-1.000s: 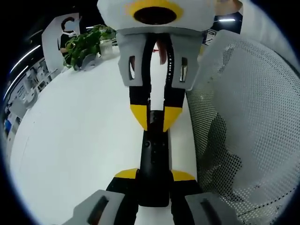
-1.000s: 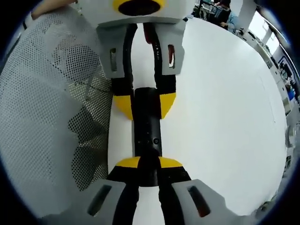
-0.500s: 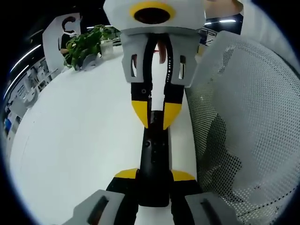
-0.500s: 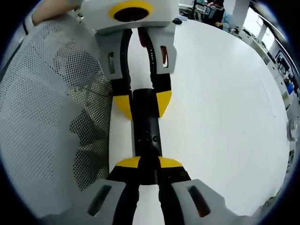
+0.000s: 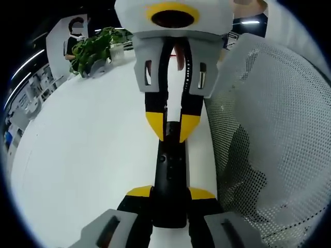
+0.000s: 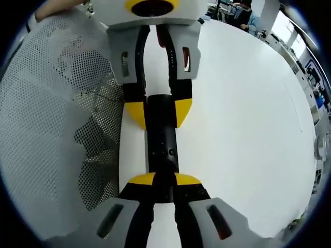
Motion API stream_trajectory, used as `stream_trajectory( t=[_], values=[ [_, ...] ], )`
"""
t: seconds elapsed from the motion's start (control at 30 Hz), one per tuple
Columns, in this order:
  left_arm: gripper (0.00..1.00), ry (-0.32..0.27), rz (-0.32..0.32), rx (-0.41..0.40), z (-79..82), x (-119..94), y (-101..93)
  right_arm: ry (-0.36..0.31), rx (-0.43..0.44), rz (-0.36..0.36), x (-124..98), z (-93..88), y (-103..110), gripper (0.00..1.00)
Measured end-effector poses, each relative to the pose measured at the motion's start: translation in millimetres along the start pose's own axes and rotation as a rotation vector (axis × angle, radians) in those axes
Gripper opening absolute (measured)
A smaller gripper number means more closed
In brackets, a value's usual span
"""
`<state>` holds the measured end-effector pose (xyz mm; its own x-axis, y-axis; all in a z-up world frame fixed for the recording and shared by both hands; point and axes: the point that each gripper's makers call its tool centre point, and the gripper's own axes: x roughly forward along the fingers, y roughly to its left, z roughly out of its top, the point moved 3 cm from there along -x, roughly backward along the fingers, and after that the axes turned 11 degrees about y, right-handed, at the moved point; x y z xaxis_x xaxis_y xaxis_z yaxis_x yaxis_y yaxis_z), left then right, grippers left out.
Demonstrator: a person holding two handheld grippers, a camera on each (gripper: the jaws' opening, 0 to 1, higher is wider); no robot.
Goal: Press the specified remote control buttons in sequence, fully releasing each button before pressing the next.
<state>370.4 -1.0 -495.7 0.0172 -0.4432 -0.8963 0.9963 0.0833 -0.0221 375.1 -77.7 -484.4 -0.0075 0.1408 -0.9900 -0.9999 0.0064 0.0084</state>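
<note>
While both tools clamp the remote (image 5: 169,181) (black), it spans them.

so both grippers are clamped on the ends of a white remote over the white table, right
Not quite: the remote is black, not white, as the left gripper view shows. The rest holds: the left gripper and the right gripper each clamp one end of it over the white table.

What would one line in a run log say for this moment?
left gripper: shut on remote control | right gripper: shut on remote control's other end | surface: white table | beside: white mesh chair back
</note>
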Motion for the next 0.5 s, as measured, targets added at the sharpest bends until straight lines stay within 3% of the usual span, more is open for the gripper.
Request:
stream_trajectory(
  t=[0.2, 0.5],
  values=[
    [0.24, 0.004, 0.002, 0.005, 0.0, 0.2, 0.2, -0.031, 0.049, 0.004, -1.1, -1.9, -0.4, 0.11],
    [0.24, -0.002, 0.004, 0.005, -0.6, 0.1, 0.0, -0.053, 0.042, -0.006, -3.5, -4.8, 1.7, 0.09]
  ],
)
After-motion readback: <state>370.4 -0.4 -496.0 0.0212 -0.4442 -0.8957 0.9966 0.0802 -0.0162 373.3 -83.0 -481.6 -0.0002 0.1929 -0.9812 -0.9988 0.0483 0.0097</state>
